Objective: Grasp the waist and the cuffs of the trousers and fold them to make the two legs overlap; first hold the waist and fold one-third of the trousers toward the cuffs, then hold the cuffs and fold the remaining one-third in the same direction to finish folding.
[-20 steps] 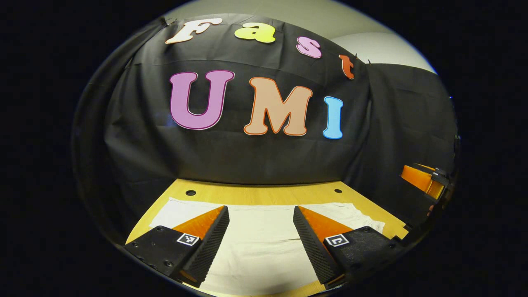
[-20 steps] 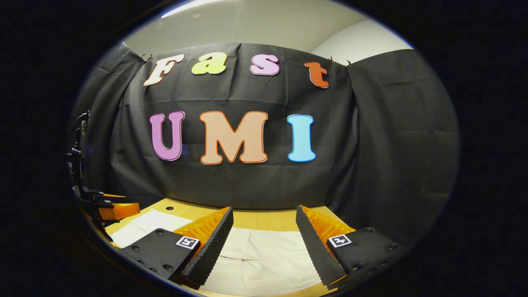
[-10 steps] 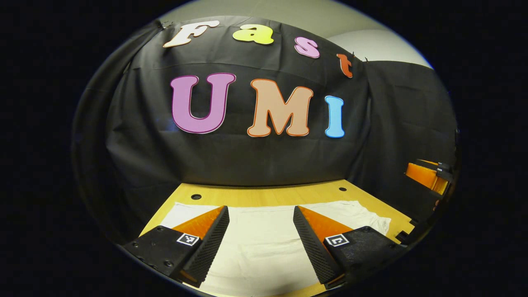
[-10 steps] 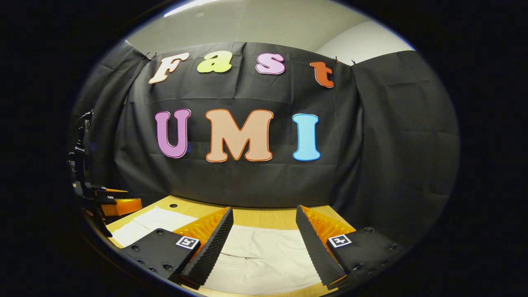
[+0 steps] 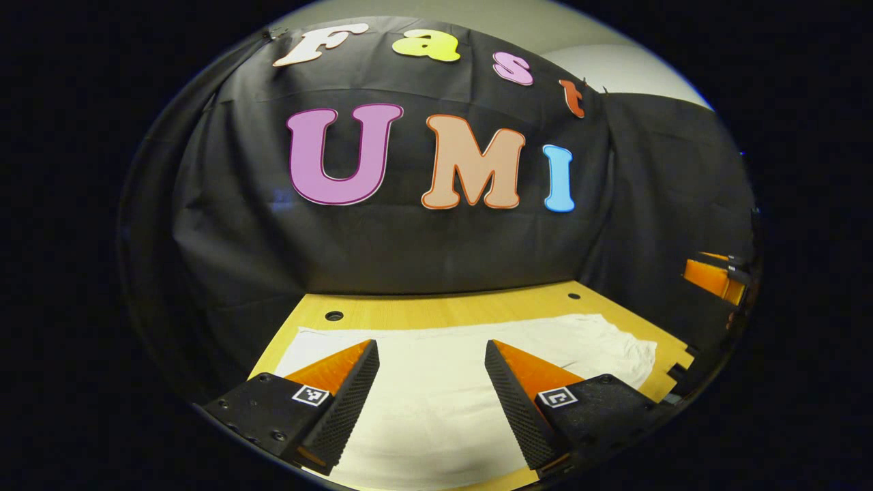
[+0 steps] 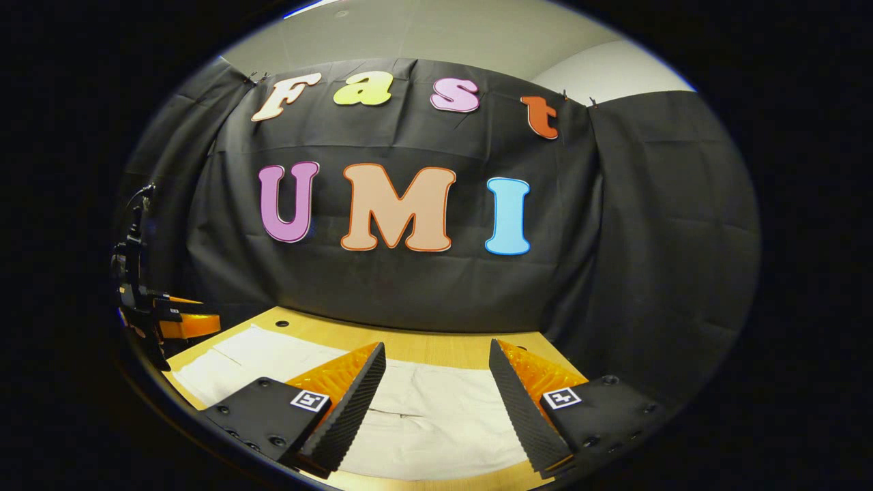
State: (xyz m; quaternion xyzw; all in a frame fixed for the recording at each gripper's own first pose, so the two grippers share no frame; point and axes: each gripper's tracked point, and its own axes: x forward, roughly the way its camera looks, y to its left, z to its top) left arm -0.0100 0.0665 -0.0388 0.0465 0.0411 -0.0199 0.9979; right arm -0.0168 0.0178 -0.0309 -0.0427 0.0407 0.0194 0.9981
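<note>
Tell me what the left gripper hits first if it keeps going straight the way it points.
Probably the white trousers on the table: the open left gripper hangs above them, angled slightly down. Depth is unclear.

Black cloth (image 5: pixel 423 245) hangs as back & side walls, creased. Pale ceiling (image 6: pixel 436 37) above w/ a light strip at top edge. Wood table (image 5: pixel 443 310) below, small holes near its far edge.

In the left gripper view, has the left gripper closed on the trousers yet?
No: the left gripper has its fingers spread wide apart above the white trousers, gripping no cloth.
</note>
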